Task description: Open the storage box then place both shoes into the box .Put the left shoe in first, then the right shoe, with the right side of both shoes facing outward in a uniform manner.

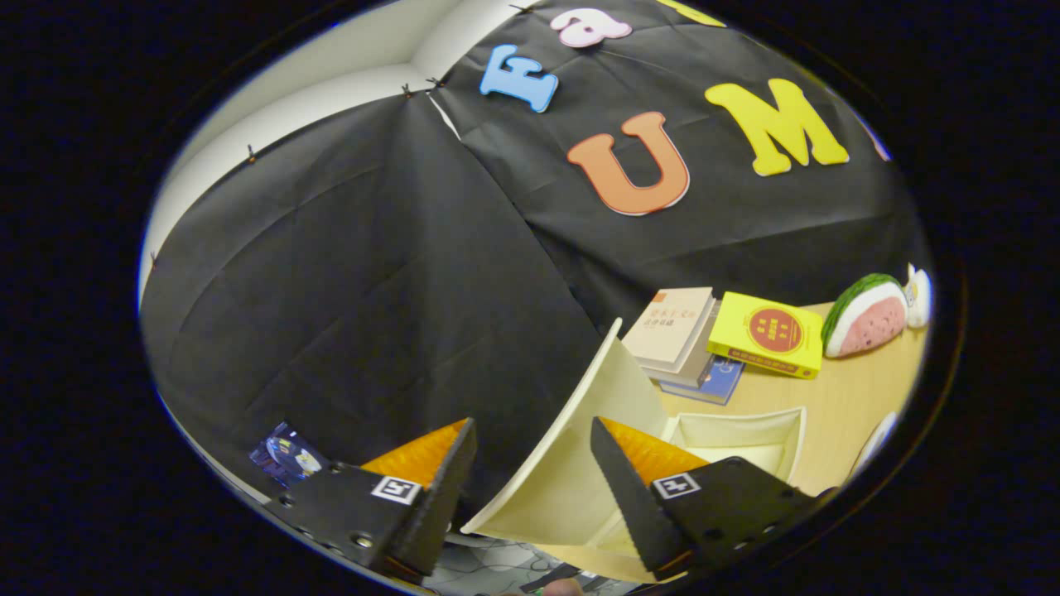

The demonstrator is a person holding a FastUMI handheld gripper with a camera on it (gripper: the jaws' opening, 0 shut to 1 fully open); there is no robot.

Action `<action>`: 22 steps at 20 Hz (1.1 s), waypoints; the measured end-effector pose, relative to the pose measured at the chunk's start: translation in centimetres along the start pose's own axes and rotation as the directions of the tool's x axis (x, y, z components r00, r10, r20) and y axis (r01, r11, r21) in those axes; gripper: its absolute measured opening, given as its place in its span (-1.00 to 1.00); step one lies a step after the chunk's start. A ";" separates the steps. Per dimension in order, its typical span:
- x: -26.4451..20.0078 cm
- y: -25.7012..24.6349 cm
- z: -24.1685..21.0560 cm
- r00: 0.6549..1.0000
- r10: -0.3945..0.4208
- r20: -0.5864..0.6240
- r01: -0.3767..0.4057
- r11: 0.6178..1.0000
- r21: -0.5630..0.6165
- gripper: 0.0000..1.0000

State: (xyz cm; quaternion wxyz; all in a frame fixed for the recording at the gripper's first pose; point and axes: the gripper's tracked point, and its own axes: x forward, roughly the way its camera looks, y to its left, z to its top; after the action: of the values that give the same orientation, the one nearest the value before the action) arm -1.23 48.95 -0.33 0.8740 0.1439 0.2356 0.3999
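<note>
The cream storage box [797, 443] stands on the wooden table [853, 393], just beyond my right finger. Its lid [571, 480] is swung up and tilts on its hinge side, and the inside that shows looks bare. The lid's free edge rises in the gap between my two fingers, closer to the right finger [629, 497] than to the left one [443, 497]. My gripper [533, 424] is open, with a wide gap, and neither finger presses on the lid. The view is tilted.
Beyond the box lie a stack of books [675, 331], a blue book [719, 381] under them and a yellow book [766, 334]. A watermelon plush [865, 314] and a small white toy [917, 294] sit further right. A white rounded object [878, 439] shows past the box.
</note>
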 end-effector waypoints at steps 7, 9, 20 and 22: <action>-1.7 -1.6 0.6 0.996 -0.059 0.067 0.065 0.994 -0.092 0.78; -3.1 -3.6 1.0 0.989 -0.106 0.107 0.119 0.986 -0.121 0.78; -17.5 -19.1 1.8 0.884 -0.386 0.264 0.426 0.897 -0.116 0.91; -20.6 -22.8 0.5 0.859 -0.443 0.258 0.478 0.874 -0.091 0.91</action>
State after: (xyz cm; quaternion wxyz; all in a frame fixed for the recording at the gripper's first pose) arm 1.70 18.52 -3.78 0.9738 0.0616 0.1296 0.1762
